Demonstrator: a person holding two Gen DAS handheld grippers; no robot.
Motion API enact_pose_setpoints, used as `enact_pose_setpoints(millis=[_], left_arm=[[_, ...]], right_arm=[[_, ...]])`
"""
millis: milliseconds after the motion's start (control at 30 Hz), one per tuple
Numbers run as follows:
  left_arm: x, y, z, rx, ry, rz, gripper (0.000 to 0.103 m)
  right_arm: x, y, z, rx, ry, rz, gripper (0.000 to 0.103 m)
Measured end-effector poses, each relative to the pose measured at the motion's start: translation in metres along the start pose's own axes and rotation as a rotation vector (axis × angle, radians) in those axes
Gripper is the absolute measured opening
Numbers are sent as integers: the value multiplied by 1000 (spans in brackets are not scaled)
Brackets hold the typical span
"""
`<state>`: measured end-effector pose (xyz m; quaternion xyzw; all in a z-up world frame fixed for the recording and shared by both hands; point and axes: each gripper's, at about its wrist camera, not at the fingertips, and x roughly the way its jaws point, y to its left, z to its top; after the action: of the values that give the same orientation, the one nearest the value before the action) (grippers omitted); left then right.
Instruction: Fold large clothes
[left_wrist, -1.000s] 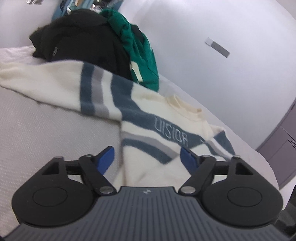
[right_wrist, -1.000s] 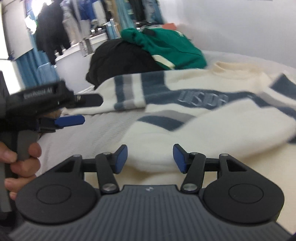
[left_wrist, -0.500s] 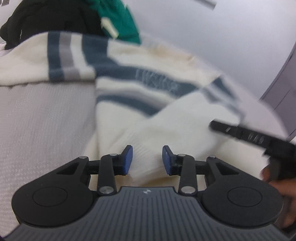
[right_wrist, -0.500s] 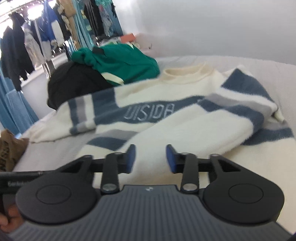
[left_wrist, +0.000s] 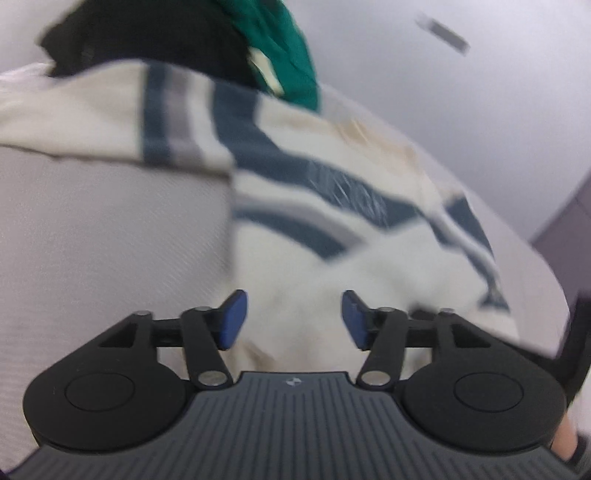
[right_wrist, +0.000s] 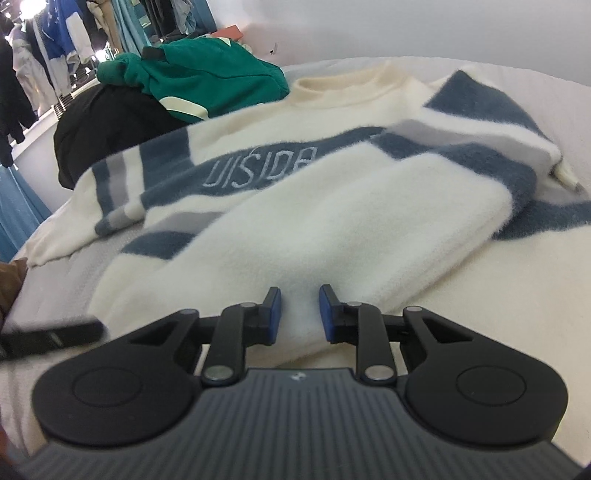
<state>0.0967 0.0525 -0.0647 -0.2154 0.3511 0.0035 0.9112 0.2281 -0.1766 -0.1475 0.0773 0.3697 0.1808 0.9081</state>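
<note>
Sweater (right_wrist: 332, 221) flat; right gripper (right_wrist: 297, 310) angled down, closing over hem.

Both wrist views low, close, facing sweater (right_wrist: 295, 206); shared.

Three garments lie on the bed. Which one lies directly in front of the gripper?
The cream sweater with blue stripes; the green garment and black garment are piled behind it.

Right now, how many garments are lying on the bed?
3: the striped cream sweater spread in front, a green top piled on a black garment behind it. More may be hidden.
</note>
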Motion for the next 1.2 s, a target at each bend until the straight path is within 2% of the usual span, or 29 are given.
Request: enact_pose_setpoints(millis=[67, 200, 400, 533, 633, 800, 933, 1067, 1200], left_arm=[[-9, 16, 12, -68, -45, 29, 70], [-4, 45, 45, -208, -47, 89, 72], [7, 85, 105, -252, -121, 222, 77], [21, 127, 131, -308, -150, 293, 78], [26, 167, 136, -455, -154, 259, 78], [31, 212, 119, -677, -154, 211, 78], [31, 240, 116, -772, -227, 217, 78], [47, 276, 113, -904, -260, 243, 78], [58, 301, 109, -1043, -358, 186, 78]], right_arm=[[0, 1, 0, 4, -1, -1, 24], [2, 2, 2, 5, 2, -7, 24], [1, 1, 1, 7, -6, -2, 24], [2, -1, 1, 26, -5, 4, 24], [2, -2, 1, 34, -7, 5, 25], [3, -2, 3, 47, -5, 2, 25], [6, 2, 6, 36, -4, -12, 26], [6, 5, 6, 33, -6, -28, 26], [5, 5, 2, 44, -15, -36, 26]])
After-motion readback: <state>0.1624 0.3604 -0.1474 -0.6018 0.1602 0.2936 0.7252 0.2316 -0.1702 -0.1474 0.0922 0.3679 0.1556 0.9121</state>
